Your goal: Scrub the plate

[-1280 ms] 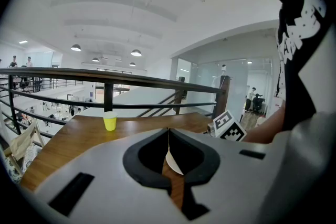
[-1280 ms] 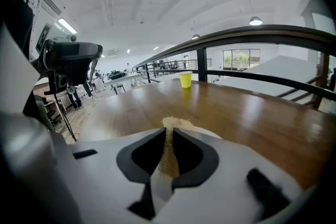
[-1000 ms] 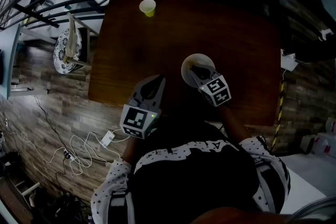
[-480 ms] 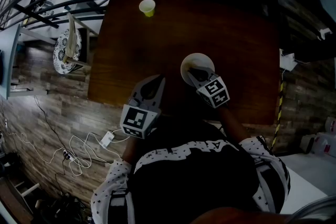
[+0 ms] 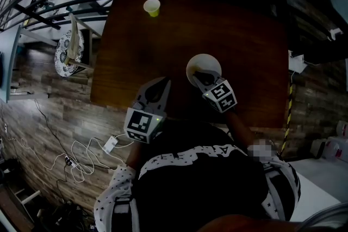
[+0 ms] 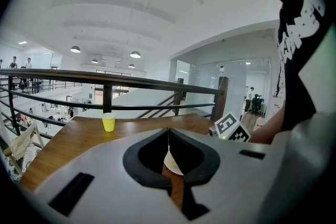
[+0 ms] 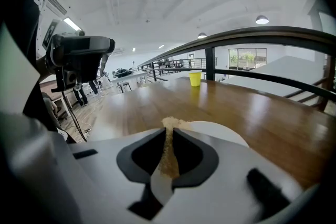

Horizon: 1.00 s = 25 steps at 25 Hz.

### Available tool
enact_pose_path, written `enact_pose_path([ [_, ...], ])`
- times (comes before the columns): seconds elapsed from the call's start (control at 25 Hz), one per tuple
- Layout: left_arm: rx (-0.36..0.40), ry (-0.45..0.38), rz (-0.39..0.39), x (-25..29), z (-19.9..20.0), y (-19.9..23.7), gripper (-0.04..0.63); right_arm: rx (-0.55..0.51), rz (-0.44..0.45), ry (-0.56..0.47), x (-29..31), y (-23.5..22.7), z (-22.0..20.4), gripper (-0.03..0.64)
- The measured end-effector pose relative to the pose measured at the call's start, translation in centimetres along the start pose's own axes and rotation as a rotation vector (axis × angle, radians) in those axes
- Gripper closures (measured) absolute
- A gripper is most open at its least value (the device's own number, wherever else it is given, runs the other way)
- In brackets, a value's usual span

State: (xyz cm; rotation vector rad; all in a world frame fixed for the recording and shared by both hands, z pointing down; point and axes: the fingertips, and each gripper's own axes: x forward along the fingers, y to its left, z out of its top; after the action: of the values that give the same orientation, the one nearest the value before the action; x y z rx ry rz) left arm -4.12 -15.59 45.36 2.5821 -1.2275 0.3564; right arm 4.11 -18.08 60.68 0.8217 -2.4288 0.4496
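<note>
Plate point(image 5: 206, 61), white and round, is seen lying flat on the brown wooden table point(image 5: 244, 35), towards the side nearest the person. The right gripper point(image 5: 199, 75) is held over the near part of the plate, its marker cube on the side away from the plate. In the right gripper view its 2 jaws are pressed together on a thin tan scrub pad point(image 7: 168, 156), which runs up between them and ends in a frayed tip at the plate's point(image 7: 226, 134) near rim; whether that tip rests on the plate cannot be told.

The left gripper point(image 5: 163, 84) is held to the left of the plate and apart from it, at the table's near edge. In the left gripper view its 2 jaws are closed tip to tip with nothing between them, and a sliver of the plate point(image 6: 172, 164) is seen through the opening behind the tips.

1 yellow cup point(image 5: 151, 6) stands upright well beyond the plate and to its left, near the table's far edge.
</note>
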Motion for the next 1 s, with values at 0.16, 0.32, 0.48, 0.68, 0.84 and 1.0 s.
enact_pose_path([
  [0.16,-0.002,-0.003,0.000,-0.2,-0.2,0.0,0.581,-0.005,0.004,0.000,0.0,0.4,0.0,0.566],
  [0.32,0.001,-0.004,0.000,-0.4,-0.1,-0.1,0.581,-0.011,0.010,0.001,-0.1,0.8,0.0,0.566],
  [0.48,0.004,-0.005,0.000,-0.5,-0.1,-0.3,0.581,-0.011,0.016,0.001,-0.3,1.0,-0.1,0.568],
  [0.68,0.006,-0.006,-0.001,-0.6,0.0,-0.5,0.581,-0.018,0.030,0.004,-0.6,1.6,-0.1,0.568],
  [0.84,0.007,-0.009,-0.005,-0.5,0.1,-0.7,0.581,-0.018,0.040,0.008,-0.7,2.1,-0.3,0.568],
  [1.0,0.010,-0.007,-0.006,-0.5,0.1,-1.0,0.581,-0.021,0.049,0.008,-0.9,2.4,-0.5,0.568],
])
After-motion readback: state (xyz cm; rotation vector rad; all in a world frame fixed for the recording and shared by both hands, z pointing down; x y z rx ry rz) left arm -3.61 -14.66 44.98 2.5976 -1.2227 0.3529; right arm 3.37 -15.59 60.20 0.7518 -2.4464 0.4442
